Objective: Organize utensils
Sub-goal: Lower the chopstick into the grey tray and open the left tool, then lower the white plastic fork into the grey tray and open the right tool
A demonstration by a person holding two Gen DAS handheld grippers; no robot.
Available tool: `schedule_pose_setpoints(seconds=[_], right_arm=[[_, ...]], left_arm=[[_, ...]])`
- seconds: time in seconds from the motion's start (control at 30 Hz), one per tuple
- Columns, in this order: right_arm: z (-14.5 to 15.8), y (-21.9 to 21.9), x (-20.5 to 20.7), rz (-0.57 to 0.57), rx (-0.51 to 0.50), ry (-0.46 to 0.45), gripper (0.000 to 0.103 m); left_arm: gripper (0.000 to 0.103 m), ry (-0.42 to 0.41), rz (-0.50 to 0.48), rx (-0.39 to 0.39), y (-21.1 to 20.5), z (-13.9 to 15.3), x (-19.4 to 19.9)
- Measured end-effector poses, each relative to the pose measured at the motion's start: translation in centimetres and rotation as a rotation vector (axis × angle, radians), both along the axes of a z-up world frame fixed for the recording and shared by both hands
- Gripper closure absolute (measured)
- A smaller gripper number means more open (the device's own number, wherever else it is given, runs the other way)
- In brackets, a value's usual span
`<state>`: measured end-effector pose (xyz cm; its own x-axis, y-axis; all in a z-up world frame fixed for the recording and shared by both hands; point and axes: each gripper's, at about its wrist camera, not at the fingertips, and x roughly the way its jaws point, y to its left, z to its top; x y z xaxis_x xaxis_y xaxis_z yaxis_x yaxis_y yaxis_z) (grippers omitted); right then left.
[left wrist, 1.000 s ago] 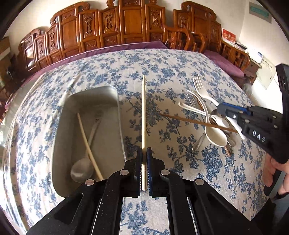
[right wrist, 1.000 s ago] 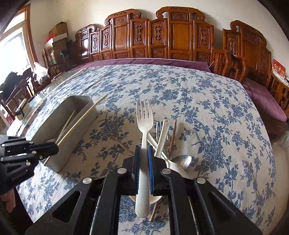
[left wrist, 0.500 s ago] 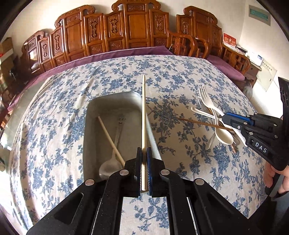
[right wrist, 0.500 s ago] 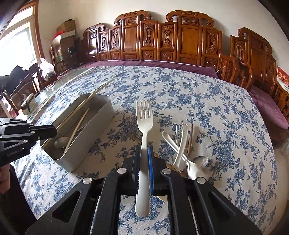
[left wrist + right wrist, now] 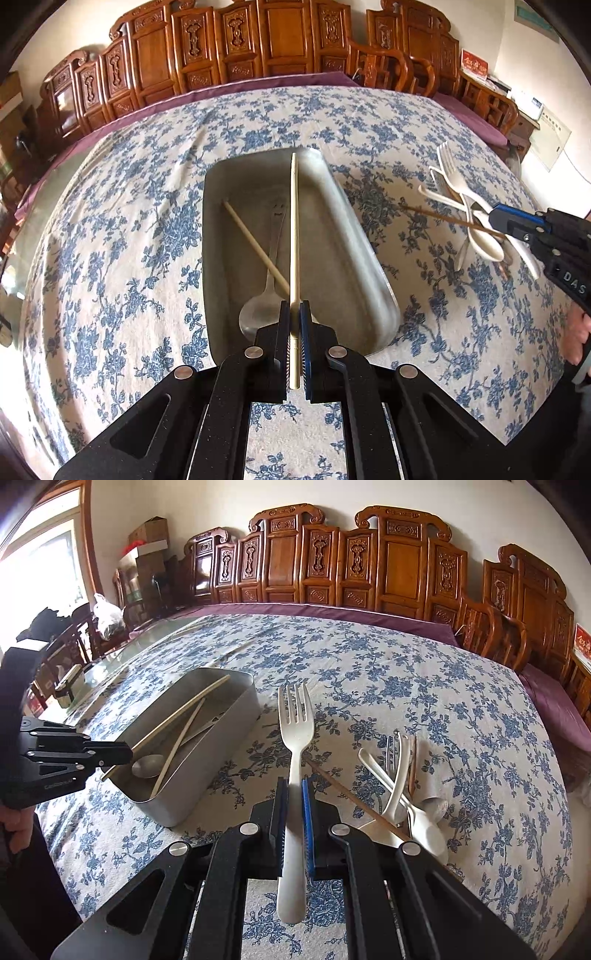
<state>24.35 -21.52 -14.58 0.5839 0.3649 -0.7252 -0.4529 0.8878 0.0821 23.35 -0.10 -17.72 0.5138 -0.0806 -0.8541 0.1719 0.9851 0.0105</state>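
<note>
Nearby, a brown chopstick (image 5: 354,798) lies across piled cutlery (image 5: 402,794) beside the tin (image 5: 221,734).

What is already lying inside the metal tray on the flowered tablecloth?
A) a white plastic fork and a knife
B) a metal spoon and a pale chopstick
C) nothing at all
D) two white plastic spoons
B: inside the metal tray lie a metal spoon and a pale chopstick; the left gripper holds a second chopstick above them, not yet let go.
</note>
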Motion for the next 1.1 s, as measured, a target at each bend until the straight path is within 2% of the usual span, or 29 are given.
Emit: schedule_pose_setpoints(seconds=[0.37,0.73,0.87,0.93,1.1], right_arm=[[-0.8,1.1,0.1,0.005,-0.009,0.029,0.093],[-0.4,3.9,0.2,0.027,-0.021,0.031,0.094],[0.1,4.9,0.6,0.021,0.005,0.042,0.094],[0.3,5.5,0.8,0.02,0.023,0.051,0.093],[1.0,8.4,1.2,0.045,0.035,0.052,0.094]], left_arm=[[0.099,-0.006,0.017,-0.029,1.2,-1.2,1.0],[0.097,-0.057,0.042,-0.086,2.9,-0.3,1.2],[0.082,-0.084,0.045,-0.09,3.5,0.4,1.2],[0.08,-0.098,0.054,-0.086,4.0,0.8,1.2],[0.056,-0.123,0.089,-0.096,5.5,1.3,1.2]])
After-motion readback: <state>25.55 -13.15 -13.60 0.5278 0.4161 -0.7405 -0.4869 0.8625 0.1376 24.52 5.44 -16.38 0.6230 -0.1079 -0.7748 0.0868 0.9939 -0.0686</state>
